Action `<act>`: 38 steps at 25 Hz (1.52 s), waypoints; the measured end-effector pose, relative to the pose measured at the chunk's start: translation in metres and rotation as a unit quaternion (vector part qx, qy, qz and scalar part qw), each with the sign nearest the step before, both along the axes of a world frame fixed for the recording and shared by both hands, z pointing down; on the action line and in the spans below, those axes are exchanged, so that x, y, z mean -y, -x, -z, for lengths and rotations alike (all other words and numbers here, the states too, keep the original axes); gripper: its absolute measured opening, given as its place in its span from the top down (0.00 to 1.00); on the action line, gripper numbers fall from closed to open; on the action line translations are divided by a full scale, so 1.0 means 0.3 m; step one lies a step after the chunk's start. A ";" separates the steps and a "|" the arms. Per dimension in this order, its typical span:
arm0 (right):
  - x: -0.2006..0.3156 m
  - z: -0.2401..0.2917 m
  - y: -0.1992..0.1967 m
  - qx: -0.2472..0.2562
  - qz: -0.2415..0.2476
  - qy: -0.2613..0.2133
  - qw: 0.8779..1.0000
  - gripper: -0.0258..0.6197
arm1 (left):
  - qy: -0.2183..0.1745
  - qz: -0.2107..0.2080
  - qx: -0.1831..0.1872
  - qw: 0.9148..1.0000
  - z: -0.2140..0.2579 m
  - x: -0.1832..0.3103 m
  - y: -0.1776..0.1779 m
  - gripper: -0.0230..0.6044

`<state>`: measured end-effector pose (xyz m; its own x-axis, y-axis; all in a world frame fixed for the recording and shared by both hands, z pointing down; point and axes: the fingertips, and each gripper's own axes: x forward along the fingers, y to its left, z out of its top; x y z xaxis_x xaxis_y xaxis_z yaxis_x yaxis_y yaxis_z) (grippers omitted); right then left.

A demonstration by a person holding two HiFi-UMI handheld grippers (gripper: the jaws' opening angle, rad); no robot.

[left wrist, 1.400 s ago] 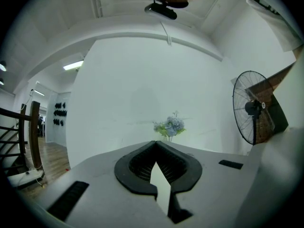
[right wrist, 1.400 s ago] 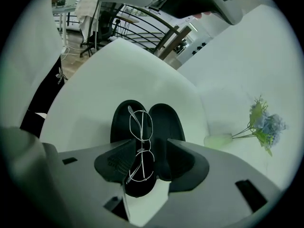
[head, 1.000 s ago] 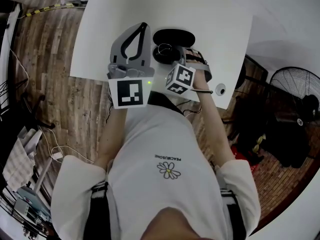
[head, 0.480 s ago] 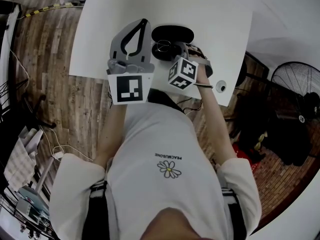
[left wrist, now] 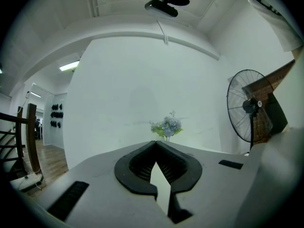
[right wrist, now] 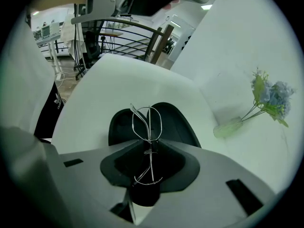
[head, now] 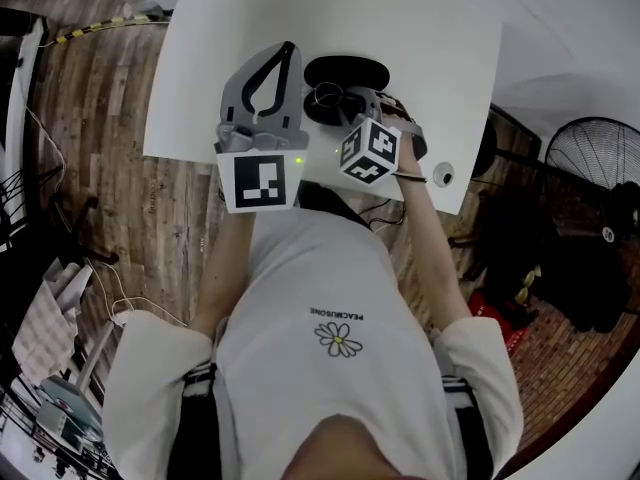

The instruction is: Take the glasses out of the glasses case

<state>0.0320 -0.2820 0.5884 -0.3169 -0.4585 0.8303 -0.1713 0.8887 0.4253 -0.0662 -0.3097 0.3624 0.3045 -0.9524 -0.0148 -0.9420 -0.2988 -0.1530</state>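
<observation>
The black glasses case (head: 350,68) lies open on the white table (head: 430,58), seen in the right gripper view as a dark shell (right wrist: 175,120). My right gripper (head: 338,101) points steeply down over it, shut on thin wire-framed glasses (right wrist: 147,122). The frame's middle is pinched at the tips (right wrist: 150,145), with the lenses standing up past them and the temples hanging between the jaws. In the head view the glasses (head: 325,93) show faintly above the case's near half. My left gripper (head: 289,51) is held level to the left of the case, its tips (left wrist: 155,145) together with nothing between them.
A sprig of pale blue artificial flowers (right wrist: 266,96) lies at the table's far side. A small round white object (head: 441,177) sits by the near right edge. A standing fan (head: 590,168) is on the floor to the right. Wooden floor lies beyond the table's left edge.
My right gripper has rolled a little, its marker cube turning, with the glasses still in its tips over the case. The left gripper has stayed put.
</observation>
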 end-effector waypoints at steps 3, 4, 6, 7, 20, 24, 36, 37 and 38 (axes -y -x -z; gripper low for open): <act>0.001 0.049 0.008 0.018 -0.011 -0.016 1.000 0.82 | -0.004 -0.002 -0.001 1.000 0.018 -0.008 -0.002 0.94; 0.004 0.067 0.011 0.024 -0.014 -0.022 0.999 0.82 | -0.006 -0.004 0.003 1.000 0.024 -0.011 -0.002 0.94; 0.018 0.105 0.013 0.037 -0.024 -0.037 0.998 0.82 | -0.009 -0.006 0.008 1.000 0.035 -0.015 -0.004 0.94; 0.028 0.126 0.011 0.045 -0.031 -0.045 0.998 0.82 | -0.012 -0.008 0.010 1.000 0.041 -0.017 -0.007 0.94; 0.142 0.470 -0.034 0.130 -0.090 -0.164 0.974 0.82 | -0.063 -0.020 0.004 0.998 0.177 -0.039 -0.059 0.94; 0.172 0.629 -0.054 0.167 -0.100 -0.215 0.957 0.82 | -0.082 -0.024 0.000 0.996 0.231 -0.037 -0.085 0.94; 0.112 1.036 -0.137 0.283 -0.127 -0.336 0.889 0.82 | -0.117 -0.024 -0.012 0.993 0.378 -0.055 -0.137 0.94; 0.103 1.052 -0.144 0.300 -0.132 -0.333 0.884 0.82 | -0.120 -0.025 -0.014 0.992 0.390 -0.059 -0.140 0.94; 0.096 1.068 -0.153 0.320 -0.138 -0.331 0.877 0.82 | -0.124 -0.026 -0.016 0.992 0.403 -0.063 -0.143 0.94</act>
